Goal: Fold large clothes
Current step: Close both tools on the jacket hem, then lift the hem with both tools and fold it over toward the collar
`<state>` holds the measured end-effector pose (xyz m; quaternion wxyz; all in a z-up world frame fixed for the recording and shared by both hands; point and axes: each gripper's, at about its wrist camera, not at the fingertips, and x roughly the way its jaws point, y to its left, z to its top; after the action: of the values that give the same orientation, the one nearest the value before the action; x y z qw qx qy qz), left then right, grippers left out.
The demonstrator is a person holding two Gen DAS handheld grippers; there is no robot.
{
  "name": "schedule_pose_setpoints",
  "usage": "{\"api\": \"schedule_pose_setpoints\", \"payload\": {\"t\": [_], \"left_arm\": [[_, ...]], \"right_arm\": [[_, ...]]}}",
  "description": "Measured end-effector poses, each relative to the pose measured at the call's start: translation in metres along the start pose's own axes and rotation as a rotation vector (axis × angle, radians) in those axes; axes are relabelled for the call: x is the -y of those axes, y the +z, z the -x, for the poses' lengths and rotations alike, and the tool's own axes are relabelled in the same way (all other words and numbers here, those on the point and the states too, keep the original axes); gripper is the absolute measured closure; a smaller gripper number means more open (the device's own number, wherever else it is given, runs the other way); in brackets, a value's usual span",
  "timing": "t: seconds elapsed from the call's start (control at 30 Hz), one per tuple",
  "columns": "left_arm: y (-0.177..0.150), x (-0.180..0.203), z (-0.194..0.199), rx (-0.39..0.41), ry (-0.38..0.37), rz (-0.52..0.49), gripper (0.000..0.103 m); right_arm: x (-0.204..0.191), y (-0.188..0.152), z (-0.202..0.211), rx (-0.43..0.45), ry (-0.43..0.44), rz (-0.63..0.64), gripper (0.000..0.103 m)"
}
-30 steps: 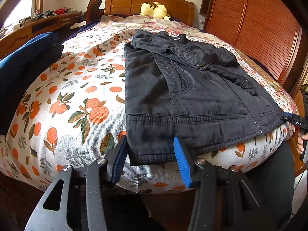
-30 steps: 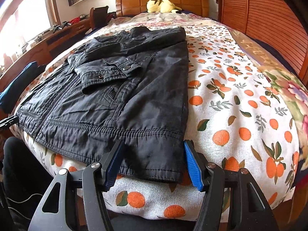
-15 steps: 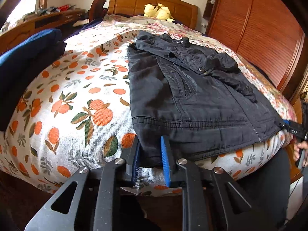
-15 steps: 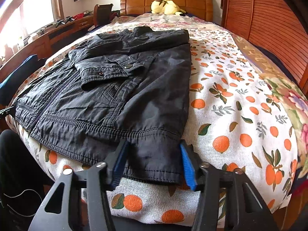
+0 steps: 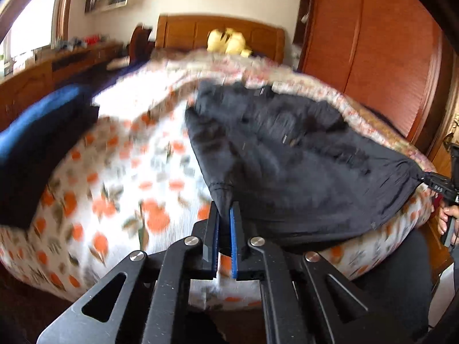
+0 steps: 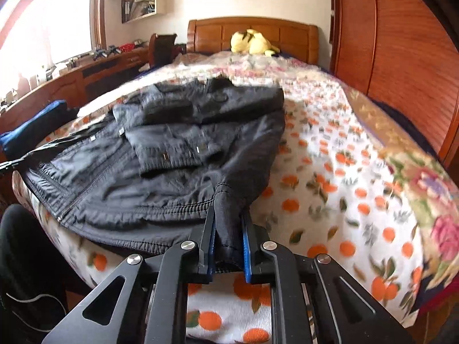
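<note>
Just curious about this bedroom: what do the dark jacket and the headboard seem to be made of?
The black jacket looks like a matte woven fabric, perhaps cotton or a cotton blend: it has stitched seams, a ribbed hem and small metal snaps. The headboard looks like varnished wood, orange-brown with a mild sheen and panelled sections.

No readable text

Small white marks on the right gripper in the left wrist view are too blurred to read.
</note>
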<state>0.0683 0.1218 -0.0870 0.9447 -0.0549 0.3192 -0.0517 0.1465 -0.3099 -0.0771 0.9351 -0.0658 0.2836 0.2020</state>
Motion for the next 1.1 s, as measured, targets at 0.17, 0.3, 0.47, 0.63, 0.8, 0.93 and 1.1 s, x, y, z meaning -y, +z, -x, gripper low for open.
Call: {"api": "schedule_pose_setpoints", "payload": {"t": [0.17, 0.3, 0.47, 0.63, 0.8, 0.93, 1.1], "left_arm": [[0.029, 0.012, 0.019, 0.072, -0.011, -0.036, 0.096], [0.04, 0.016, 0.02, 0.087, -0.005, -0.061, 0.096], [0.048, 0.013, 0.026, 0.114, -0.002, -0.048, 0.097], [0.063, 0.015, 0.041, 0.156, -0.003, -0.055, 0.097], [0.082, 0.018, 0.069, 0.213, -0.01, -0.064, 0.097], [0.096, 0.019, 0.106, 0.279, -0.012, -0.074, 0.097], [0.11, 0.019, 0.156, 0.374, -0.016, -0.068, 0.097]], "right_arm": [[0.004, 0.017, 0.0, -0.005, -0.008, -0.011, 0.089], [0.005, 0.029, 0.002, 0.001, -0.005, 0.0, 0.089], [0.005, 0.041, 0.013, 0.046, 0.0, 0.001, 0.089], [0.004, 0.049, 0.041, 0.121, 0.018, 0.003, 0.094], [0.003, 0.057, 0.078, 0.174, 0.027, 0.026, 0.097], [-0.002, 0.058, 0.12, 0.225, 0.043, 0.046, 0.098], [-0.006, 0.055, 0.179, 0.296, 0.057, 0.078, 0.098]]}}
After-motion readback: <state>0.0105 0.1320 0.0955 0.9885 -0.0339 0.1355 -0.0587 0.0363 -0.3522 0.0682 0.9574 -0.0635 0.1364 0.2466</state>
